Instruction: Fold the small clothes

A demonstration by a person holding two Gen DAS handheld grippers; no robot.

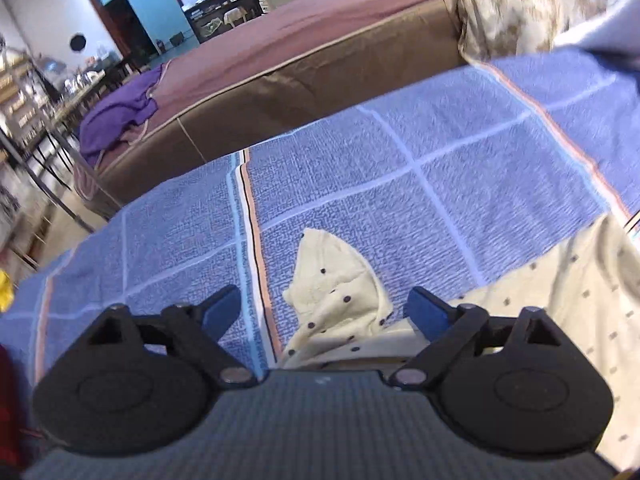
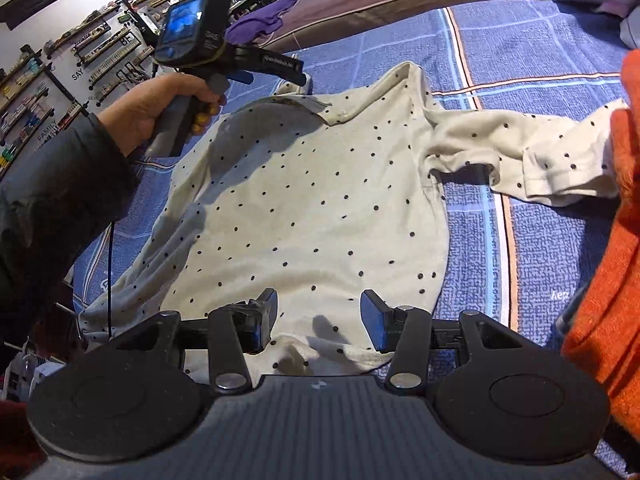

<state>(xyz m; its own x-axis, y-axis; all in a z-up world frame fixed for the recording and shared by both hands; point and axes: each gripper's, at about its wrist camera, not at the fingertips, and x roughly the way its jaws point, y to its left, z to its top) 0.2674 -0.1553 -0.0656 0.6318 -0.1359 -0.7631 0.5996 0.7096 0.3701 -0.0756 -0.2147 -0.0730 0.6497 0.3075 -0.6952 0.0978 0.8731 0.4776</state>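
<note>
Cream dotted shirt point(image 2: 304, 200) lies spread on blue checked blanket point(image 2: 552, 240). Right gripper point(image 2: 318, 322) jaws wide apart, nothing held, just over shirt's near hem. Left gripper point(image 1: 326, 310) also wide, empty, w/ a sleeve point(image 1: 336, 292) between its fingers.

Cream dotted top point(image 2: 304, 200) spread on the blue checked blanket point(image 2: 552, 248)

Lies mostly flat, lightly creased, one sleeve point(image 2: 532, 152) stretched out sideways, hem nearest.

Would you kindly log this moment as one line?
shirt: spread on blanket, unfolded | left gripper: open over sleeve | right gripper: open at hem
</note>
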